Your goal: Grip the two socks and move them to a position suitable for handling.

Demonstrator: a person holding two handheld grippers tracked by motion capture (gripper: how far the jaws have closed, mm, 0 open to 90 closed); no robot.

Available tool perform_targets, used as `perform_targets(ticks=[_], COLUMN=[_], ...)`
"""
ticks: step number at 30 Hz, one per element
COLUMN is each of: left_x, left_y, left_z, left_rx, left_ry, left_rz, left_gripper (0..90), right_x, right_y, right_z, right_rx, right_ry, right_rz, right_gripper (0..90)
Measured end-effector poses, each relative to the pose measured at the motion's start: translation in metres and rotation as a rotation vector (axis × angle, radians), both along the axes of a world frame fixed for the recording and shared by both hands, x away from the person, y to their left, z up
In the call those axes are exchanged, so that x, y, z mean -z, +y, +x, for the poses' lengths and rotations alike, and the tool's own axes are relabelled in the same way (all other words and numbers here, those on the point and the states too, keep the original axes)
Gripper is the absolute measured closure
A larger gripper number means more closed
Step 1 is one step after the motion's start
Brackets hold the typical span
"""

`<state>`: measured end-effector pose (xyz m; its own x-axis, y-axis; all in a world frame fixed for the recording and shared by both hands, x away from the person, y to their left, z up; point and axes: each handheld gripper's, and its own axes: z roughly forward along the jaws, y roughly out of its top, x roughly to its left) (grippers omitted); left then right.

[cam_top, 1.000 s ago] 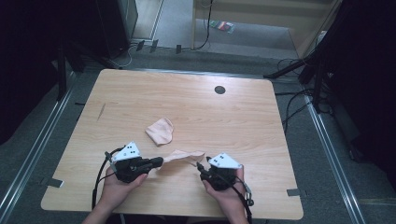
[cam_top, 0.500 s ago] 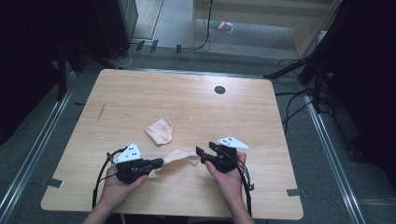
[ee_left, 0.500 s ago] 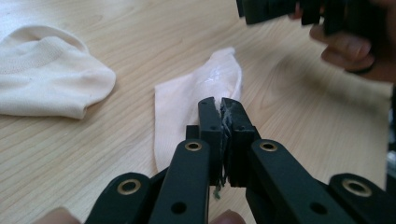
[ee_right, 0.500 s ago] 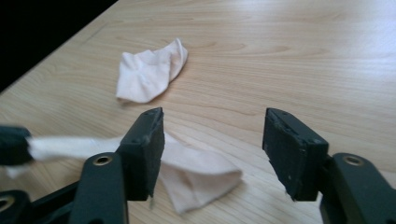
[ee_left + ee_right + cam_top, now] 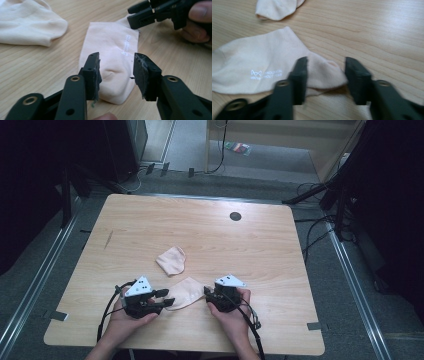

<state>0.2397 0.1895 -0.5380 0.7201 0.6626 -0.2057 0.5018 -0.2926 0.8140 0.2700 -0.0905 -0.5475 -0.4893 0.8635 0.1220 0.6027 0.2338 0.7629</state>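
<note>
A pale peach sock [image 5: 186, 292] lies flat on the wooden table [image 5: 260, 255] between my two grippers. My left gripper [image 5: 166, 297] is at its left end; its jaws have just been opening and now stand apart over the sock's rounded end [image 5: 110, 42], not pressing it. My right gripper [image 5: 207, 294] is at the other end; its jaws have just been closing and straddle that end [image 5: 325, 72] with gaps still showing. From the left gripper view, the right gripper [image 5: 132, 16] sits at the sock's far edge. A second sock [image 5: 171, 260] lies bunched farther back.
A dark round hole [image 5: 235, 216] marks the far middle of the table. The front table edge [image 5: 200, 351] runs just below my hands. Black stands and cables [image 5: 320, 205] crowd the floor to the right, and a metal rail [image 5: 35, 285] runs along the left.
My left gripper has opened and let go of the sock, which now lies flat. My right gripper lifted, then came down at the sock's right end with its jaws narrower.
</note>
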Motion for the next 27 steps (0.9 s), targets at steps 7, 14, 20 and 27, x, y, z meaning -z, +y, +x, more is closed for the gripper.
perform_targets(ticks=[7,14,20,27], left_x=[-0.004,-0.004,-0.002,0.001], left_y=[0.019,0.025,0.023,0.022], left_z=[0.004,0.007,0.007,0.008], left_rx=[-0.090,-0.148,-0.152,-0.147], left_ry=[-0.003,0.002,0.010,0.013], left_rz=[-0.087,-0.107,-0.094,-0.072], left_gripper=[55.0,56.5,56.7,56.7], right_x=[-0.013,-0.025,-0.018,-0.007], right_y=[-0.010,-0.012,0.016,0.033], right_z=[-0.008,-0.023,-0.042,-0.048], right_rx=[0.037,0.019,-0.172,-0.408], right_ry=[-0.122,-0.320,-0.367,-0.217], right_rz=[-0.035,-0.143,-0.186,-0.112], right_gripper=[88.0,87.8,85.0,54.7])
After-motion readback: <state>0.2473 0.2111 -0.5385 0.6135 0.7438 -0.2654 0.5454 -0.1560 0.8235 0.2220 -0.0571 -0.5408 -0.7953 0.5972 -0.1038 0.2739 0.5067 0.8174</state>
